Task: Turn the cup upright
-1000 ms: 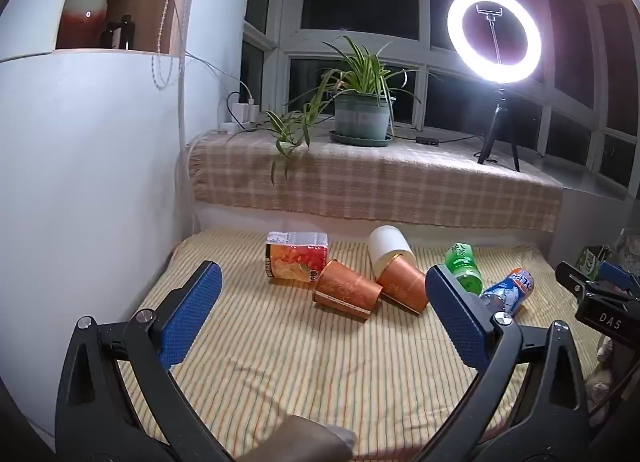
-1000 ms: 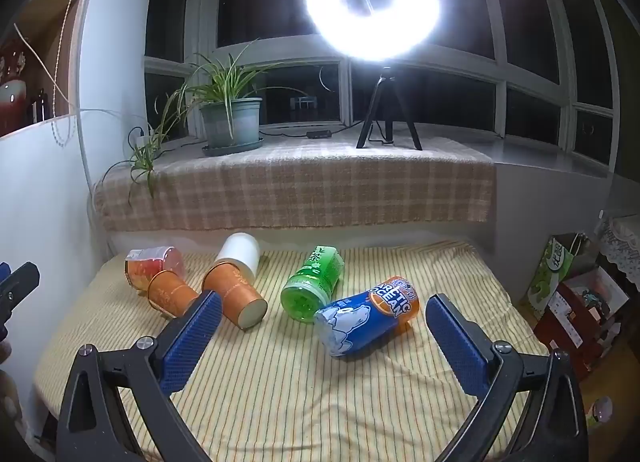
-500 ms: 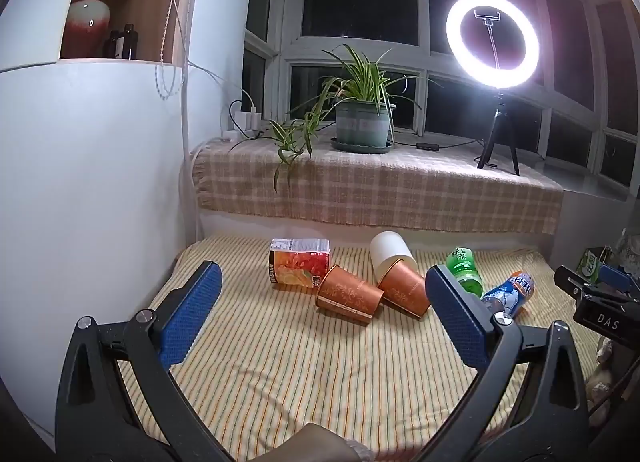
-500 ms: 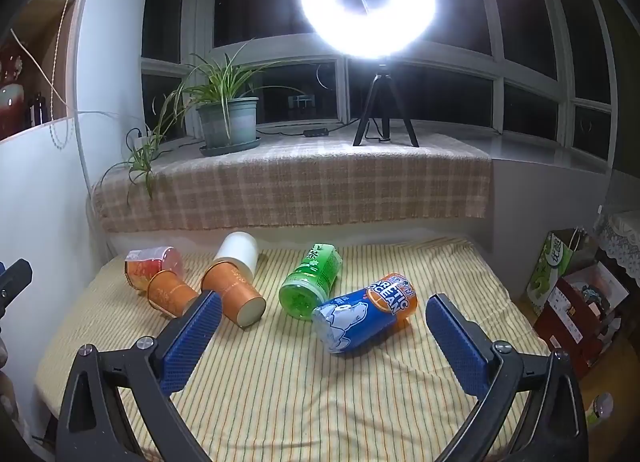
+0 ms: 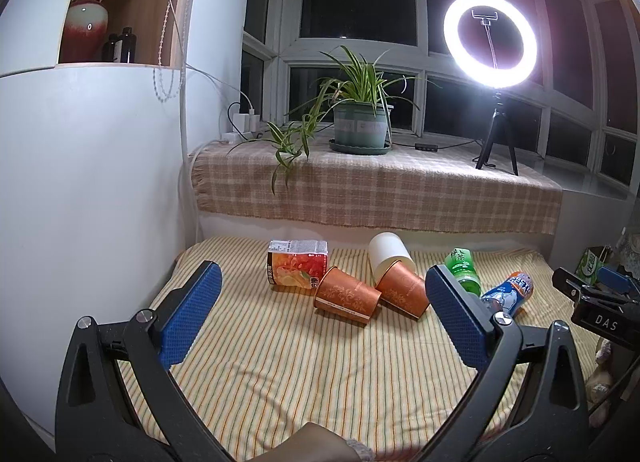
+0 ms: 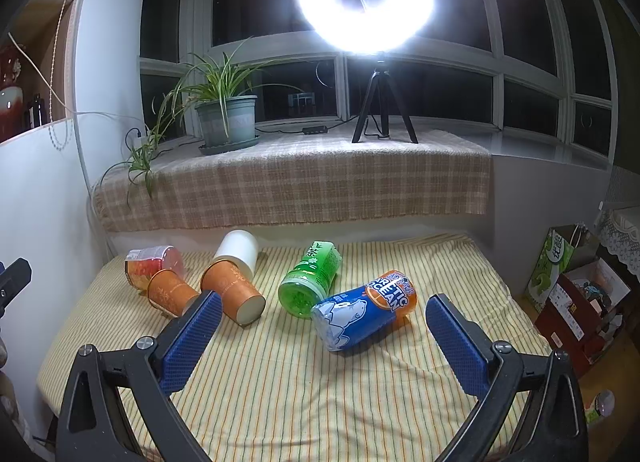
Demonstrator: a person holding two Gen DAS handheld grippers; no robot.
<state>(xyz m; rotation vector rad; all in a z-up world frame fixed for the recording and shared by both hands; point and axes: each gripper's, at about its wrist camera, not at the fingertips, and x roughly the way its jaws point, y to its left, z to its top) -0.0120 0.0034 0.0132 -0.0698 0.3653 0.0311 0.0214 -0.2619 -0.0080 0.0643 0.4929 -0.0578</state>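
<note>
Nearest, both tongs are spread wide and hold nothing: the left tongs (image 5: 320,314) and the right tongs (image 6: 320,334) hang above the striped counter (image 5: 280,374), well apart from everything on it.

Behind them, the cups lie on their sides. One copper cup (image 5: 346,294) lies alone, with its side against a juice carton (image 5: 297,268). A second copper cup (image 5: 402,290) is pushed into a white cup (image 5: 388,252). I judge that no cup is upright yet.

What could go wrong: a cup on its side can roll if only one pad touches it first, and then it pushes the carton. The thin wall may also fold under a hard squeeze. With the nested pair, lifting one cup may drag the other.

To the right lie a green bottle (image 6: 310,278) and a blue can (image 6: 362,314), near the cups, so a wide approach may knock them. Farther back stand a potted plant (image 5: 362,126) and a ring light (image 5: 490,38).
</note>
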